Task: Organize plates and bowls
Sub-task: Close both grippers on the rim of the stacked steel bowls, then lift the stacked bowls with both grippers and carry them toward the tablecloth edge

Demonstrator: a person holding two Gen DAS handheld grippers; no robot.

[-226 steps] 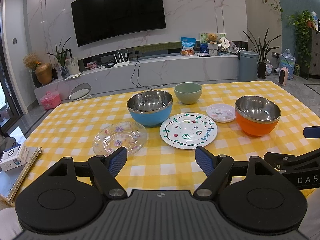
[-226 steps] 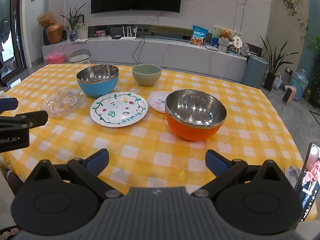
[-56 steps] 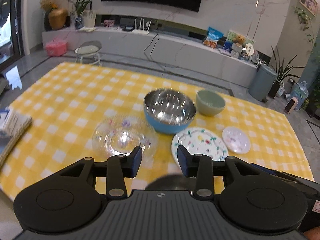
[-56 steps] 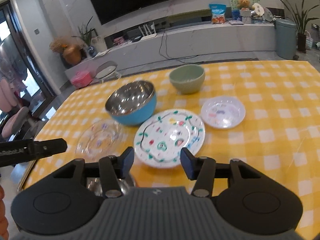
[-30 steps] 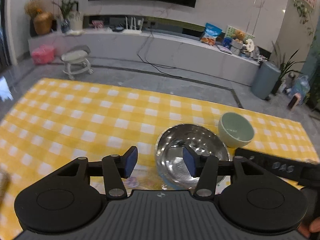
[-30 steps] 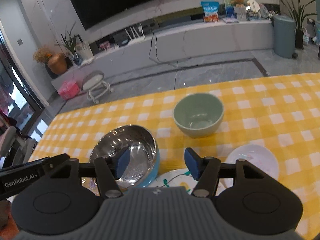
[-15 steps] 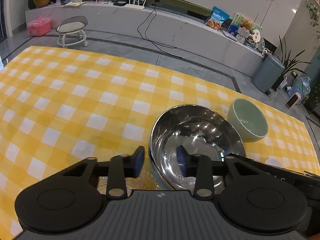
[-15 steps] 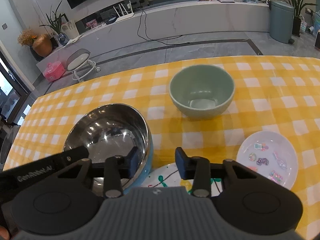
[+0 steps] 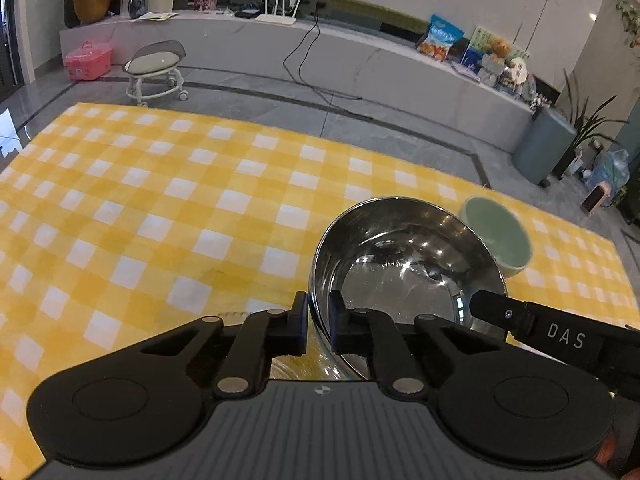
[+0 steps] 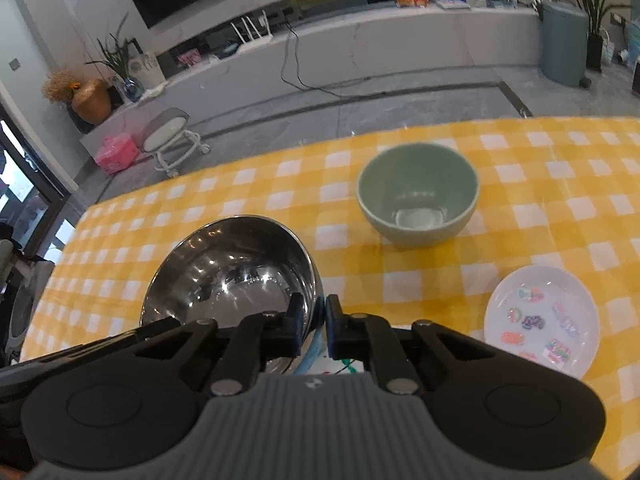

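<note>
Left wrist view: left gripper (image 9: 319, 322) clenched on the left rim of the steel bowl (image 9: 404, 264), one pad outside the wall, one inside; its jaws have just been closing onto that rim.
Steel bowl, look: polished mirror-like inside with bright glints, blue outer shell showing as a thin strip at the right rim (image 10: 318, 320).
Steel bowl, place: on the yellow-and-white checked tablecloth (image 9: 160, 216), toward the near side of it.
Right wrist view: right gripper (image 10: 315, 322) clenched on the bowl's right rim, opposite the left gripper; its jaws have just been closing as well, the rim between them.
Green bowl (image 10: 418, 194): right of the steel bowl and farther back, apart from it, upright, pale sage, glossy, nothing in it.
Painted plate (image 10: 340, 366): only a sliver shows, just beside the steel bowl's right side, under the right gripper.
Small white plate (image 10: 542, 322): well right of the steel bowl, coloured little pictures across its face.
</note>
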